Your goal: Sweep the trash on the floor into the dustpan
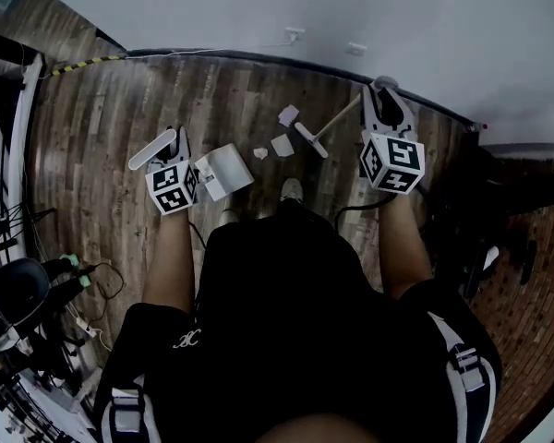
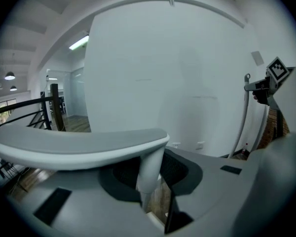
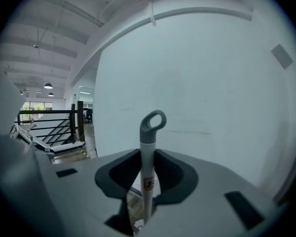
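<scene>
- Head view, task things: white box-shaped dustpan (image 1: 226, 172) down at the wooden floor (image 1: 102, 127), just left of the trash (image 1: 283, 145). Cannot tell whether touching the boards.
- Short broom (image 1: 311, 139) with a pale shaft and a narrow white head. Slanted from the far right down to the floor, head just right of the scraps.
- Left gripper view: left tongs (image 2: 150, 179) clamped shut on the dustpan's white stem, right under its broad, flat grey-white grip.
- Right gripper view: right tongs (image 3: 147, 181) closed on the broom's white handle. Grey hanging loop (image 3: 154, 121) poking out past the jaws, small red label on the shaft between them.
- Pose, from the head view: both bare forearms stretched forward and down, one on each side of the dark-clothed body. Left tongs on the near left beside the dustpan, right tongs farther off and well apart on the right. Marker cubes turned up toward the camera.
- Counted: three white scraps of trash lying close together between dustpan and broom head; one dustpan; one broom; two tongs, both occupied.
</scene>
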A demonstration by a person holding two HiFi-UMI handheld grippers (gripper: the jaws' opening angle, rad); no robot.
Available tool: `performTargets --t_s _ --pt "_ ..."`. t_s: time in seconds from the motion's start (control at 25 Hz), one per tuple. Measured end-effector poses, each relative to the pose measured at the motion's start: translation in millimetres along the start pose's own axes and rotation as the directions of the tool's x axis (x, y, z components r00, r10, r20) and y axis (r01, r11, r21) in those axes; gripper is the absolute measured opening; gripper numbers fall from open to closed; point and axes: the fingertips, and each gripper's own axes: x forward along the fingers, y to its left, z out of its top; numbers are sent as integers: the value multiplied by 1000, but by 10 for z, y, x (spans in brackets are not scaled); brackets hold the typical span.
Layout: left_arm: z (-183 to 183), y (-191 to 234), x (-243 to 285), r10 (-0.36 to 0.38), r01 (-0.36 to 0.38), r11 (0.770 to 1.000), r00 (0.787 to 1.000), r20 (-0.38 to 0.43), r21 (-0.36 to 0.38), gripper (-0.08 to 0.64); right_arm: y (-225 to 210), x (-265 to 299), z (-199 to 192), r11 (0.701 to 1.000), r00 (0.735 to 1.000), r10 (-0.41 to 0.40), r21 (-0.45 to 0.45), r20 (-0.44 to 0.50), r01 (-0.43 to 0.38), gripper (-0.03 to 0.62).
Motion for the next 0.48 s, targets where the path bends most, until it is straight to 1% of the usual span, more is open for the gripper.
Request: performTargets --t_s 0.24,0.36,0.48 --pt "-239 -159 166 -5 4 1000 999 -33 -28 86 -209 615 21 998 998 61 -35 5 -61 98" --pt "-279 -203 214 13 -14 999 999 -29 -37 86 -193 909 7 995 997 78 -62 11 -78 98" --pt "-373 -228 251 31 -34 997 999 -37 -68 86 -43 1174 -89 990 994 106 -96 -13 -107 98"
